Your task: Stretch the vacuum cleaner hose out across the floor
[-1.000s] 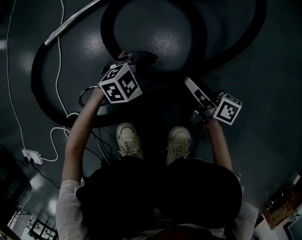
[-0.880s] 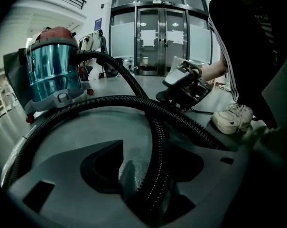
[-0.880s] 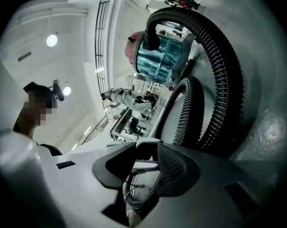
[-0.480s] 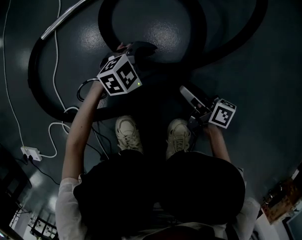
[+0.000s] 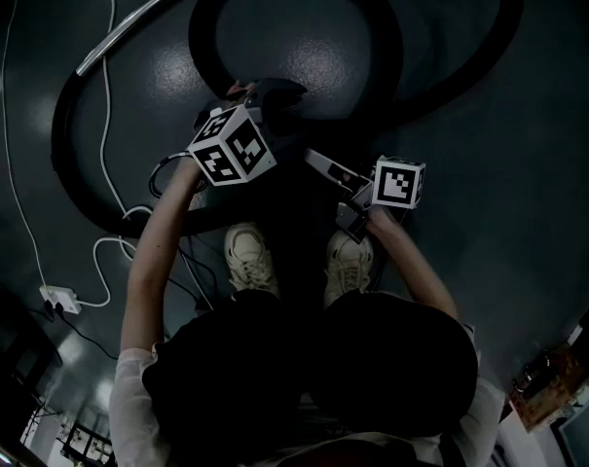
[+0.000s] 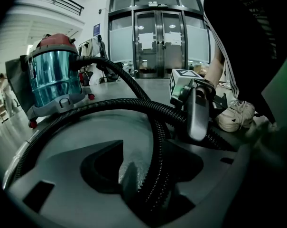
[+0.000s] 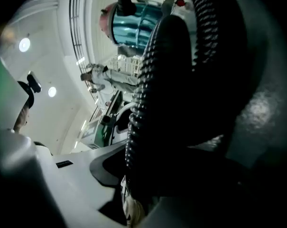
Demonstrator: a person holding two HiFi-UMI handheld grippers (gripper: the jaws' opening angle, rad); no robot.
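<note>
The black ribbed hose (image 5: 68,154) lies in wide loops on the dark floor. In the left gripper view the hose (image 6: 110,106) runs from the blue-and-red vacuum cleaner (image 6: 53,75) back between the jaws. My left gripper (image 5: 270,100) is shut on the hose in front of my feet. My right gripper (image 5: 315,157) points left towards it, and shows as a silver jaw (image 6: 196,110) in the left gripper view. Its jaws have just been opening. The hose (image 7: 157,103) fills the right gripper view at the fingertips; I cannot tell whether it touches them.
A metal wand (image 5: 138,22) curves across the far left floor. A white cable (image 5: 104,251) runs to a power strip (image 5: 60,302) at the left. My shoes (image 5: 250,261) stand just behind the grippers. Glass doors (image 6: 157,37) close the hall's far end.
My right gripper has swung left and forward, from beside my right shoe to close by the left gripper and the hose. The left gripper has kept still.
</note>
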